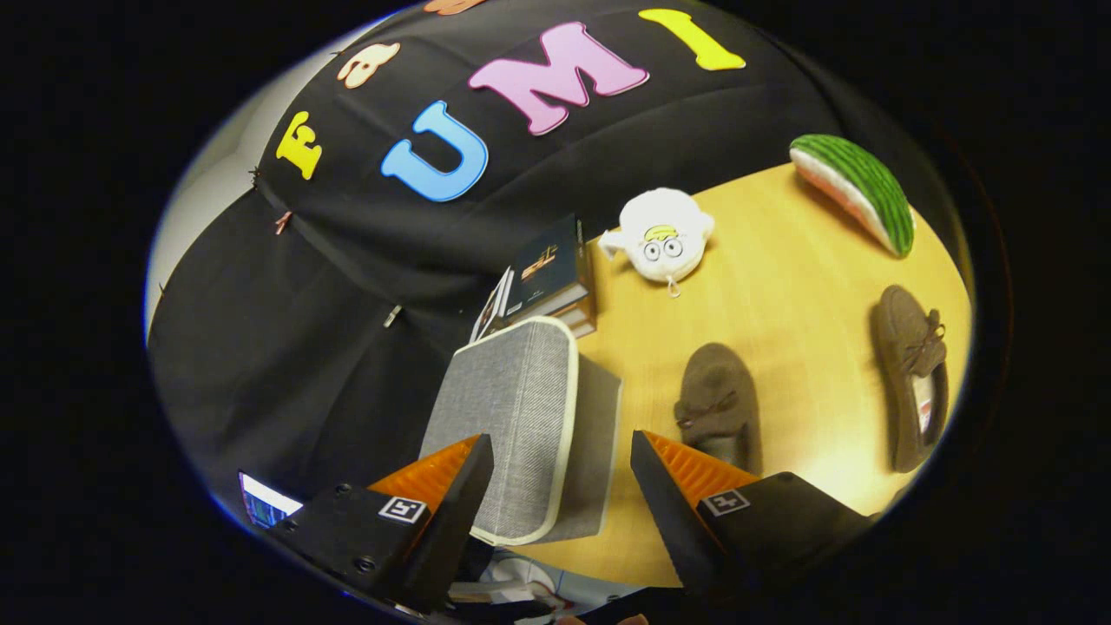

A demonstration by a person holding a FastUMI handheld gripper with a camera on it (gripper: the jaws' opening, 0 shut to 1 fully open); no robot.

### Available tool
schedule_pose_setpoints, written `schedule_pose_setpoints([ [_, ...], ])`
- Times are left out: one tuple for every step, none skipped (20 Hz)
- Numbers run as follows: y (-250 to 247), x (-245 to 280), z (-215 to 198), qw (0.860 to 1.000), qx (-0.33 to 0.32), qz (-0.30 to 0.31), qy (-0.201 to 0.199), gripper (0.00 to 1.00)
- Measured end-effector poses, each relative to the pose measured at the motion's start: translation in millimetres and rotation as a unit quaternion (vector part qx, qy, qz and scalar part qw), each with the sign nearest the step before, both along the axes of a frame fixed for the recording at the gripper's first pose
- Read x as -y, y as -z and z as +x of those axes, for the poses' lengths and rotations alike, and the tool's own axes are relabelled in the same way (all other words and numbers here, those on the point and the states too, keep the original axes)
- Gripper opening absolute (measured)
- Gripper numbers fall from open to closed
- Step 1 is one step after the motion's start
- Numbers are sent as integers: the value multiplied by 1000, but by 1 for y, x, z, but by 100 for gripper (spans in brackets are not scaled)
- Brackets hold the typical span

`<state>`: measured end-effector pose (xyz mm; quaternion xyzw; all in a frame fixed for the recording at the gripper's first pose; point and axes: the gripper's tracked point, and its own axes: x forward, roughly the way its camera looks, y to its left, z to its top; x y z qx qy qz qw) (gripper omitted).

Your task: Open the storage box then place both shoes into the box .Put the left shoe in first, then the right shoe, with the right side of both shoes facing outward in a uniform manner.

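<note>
A grey fabric storage box [529, 425] with a cream-edged lid stands on the wooden table [798, 286], lid down. My gripper [562, 460] is open, and the near part of the box lies between its two fingers without either touching it. Two brown moccasin shoes lie on the table. One shoe [716, 404] sits just ahead of the right finger [686, 477]. The other shoe [911, 373] lies farther to the right, with its opening showing.
A stack of books [547, 278] stands behind the box against the booth wall. A white plush toy [660, 234] and a watermelon-slice toy [855, 191] lie farther back on the table. The table's near edge runs below the fingers.
</note>
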<state>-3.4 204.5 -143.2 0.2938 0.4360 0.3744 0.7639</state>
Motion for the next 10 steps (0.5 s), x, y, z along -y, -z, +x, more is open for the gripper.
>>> schedule_pose_setpoints([
  [3,-7,-6,1000,-8,13,-20,98],
  [7,-9,-13,999,-12,24,-42,98],
  [11,-15,-19,997,-18,35,-64,98],
  [16,-22,-24,995,-26,43,-84,98],
  [22,-28,-28,993,-35,52,-101,98],
  [27,-34,-30,991,-42,56,-114,98],
  [33,-37,-29,990,-47,57,-121,98],
  [38,-40,-31,988,-53,61,-130,98],
  [41,-43,-32,987,-61,65,-137,98],
  [42,-45,-34,985,-70,72,-141,98],
])
